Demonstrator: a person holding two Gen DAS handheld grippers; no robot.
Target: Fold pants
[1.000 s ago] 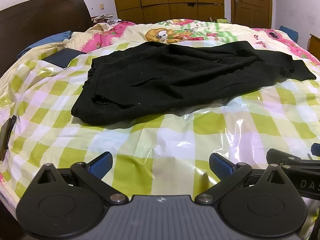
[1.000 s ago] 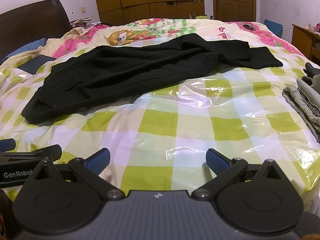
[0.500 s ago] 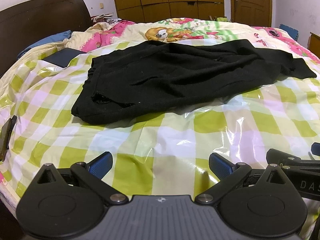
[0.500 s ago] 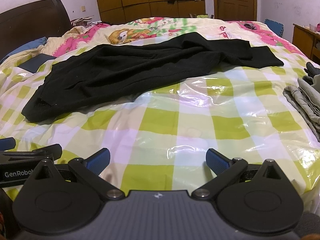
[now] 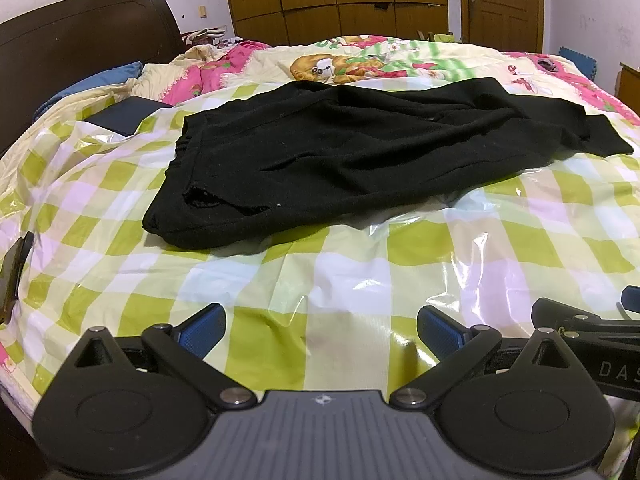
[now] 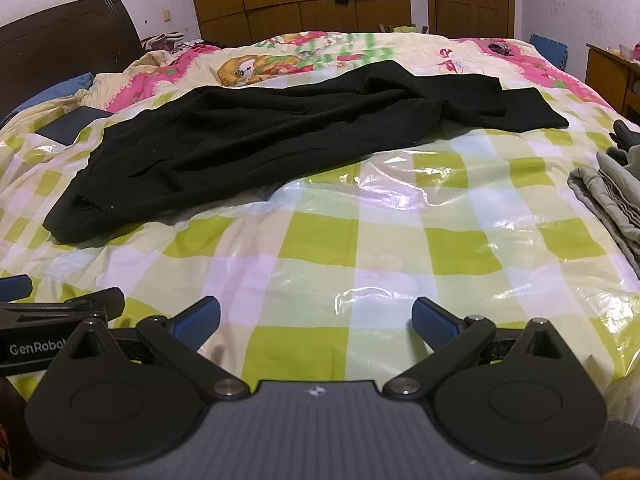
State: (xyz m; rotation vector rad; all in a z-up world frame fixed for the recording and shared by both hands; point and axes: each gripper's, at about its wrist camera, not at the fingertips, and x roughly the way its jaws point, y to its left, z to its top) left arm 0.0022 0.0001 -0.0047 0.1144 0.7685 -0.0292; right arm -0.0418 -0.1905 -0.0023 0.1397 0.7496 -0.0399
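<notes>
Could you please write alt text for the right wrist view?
Black pants lie spread, unfolded, across a green-checked plastic cover on a bed. The open right tongs hover empty near the bed's edge; grey folded clothes sit at right.

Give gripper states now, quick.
Left gripper: open, holding nothing.
Right gripper: open, holding nothing.

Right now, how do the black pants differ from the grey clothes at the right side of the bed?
The black pants lie spread out across the middle of the bed; the grey clothes sit bunched in a pile at its right edge. The pants are plain black, the clothes pale grey with visible ridges. Both rest on the checked plastic sheet, untouched by either tool.
</notes>
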